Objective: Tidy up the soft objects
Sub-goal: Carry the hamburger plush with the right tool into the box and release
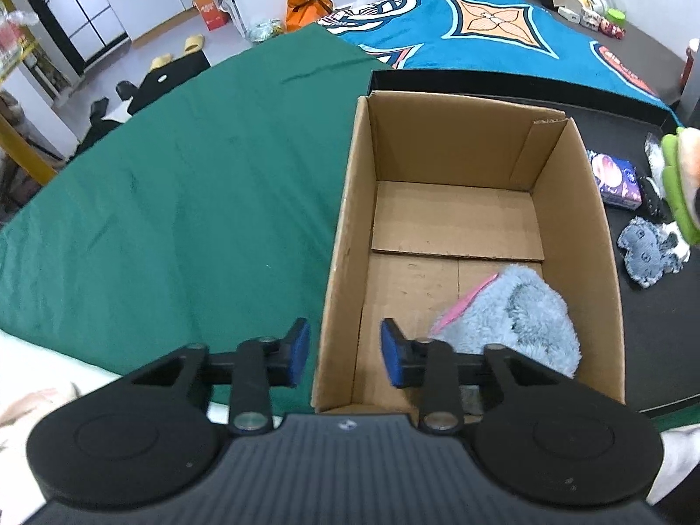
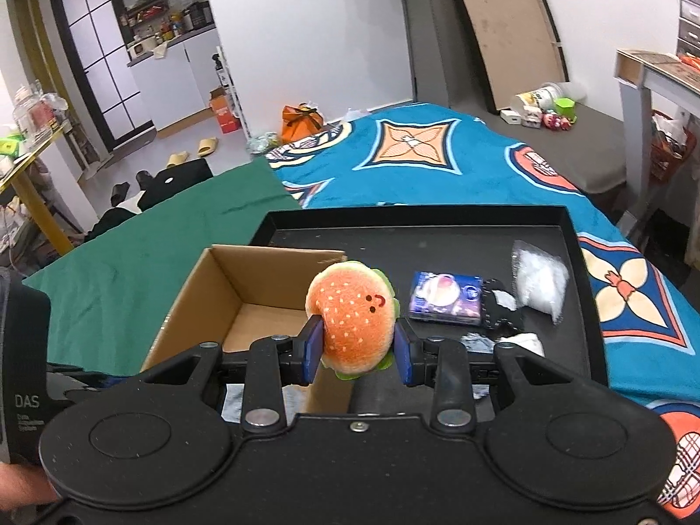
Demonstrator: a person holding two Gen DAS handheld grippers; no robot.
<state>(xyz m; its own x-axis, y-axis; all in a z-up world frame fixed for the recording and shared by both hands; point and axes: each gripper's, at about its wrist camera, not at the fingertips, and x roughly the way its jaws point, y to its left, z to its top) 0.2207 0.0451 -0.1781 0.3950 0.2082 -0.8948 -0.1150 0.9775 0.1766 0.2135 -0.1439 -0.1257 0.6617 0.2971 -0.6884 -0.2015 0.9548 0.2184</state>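
My right gripper point(image 2: 358, 352) pinches the burger plush point(image 2: 352, 317) mid-frame beside the cardboard box point(image 2: 199, 288) rim; my left gripper point(image 1: 345, 352), spread and empty, straddles its near wall point(image 1: 334, 306). "DAS" reads lower left.

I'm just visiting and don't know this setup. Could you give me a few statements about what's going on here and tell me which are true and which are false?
1. The right gripper holds a burger plush between its fingers. True.
2. The cardboard box has nothing in it. False: a fluffy blue item lies in its near corner.
3. The left gripper is squeezing the fluffy blue item. False: its fingers are apart with nothing between them.
4. The box stands on a black tray. True.
5. A small purple packet lies inside the box. False: it lies on the tray beside the box.
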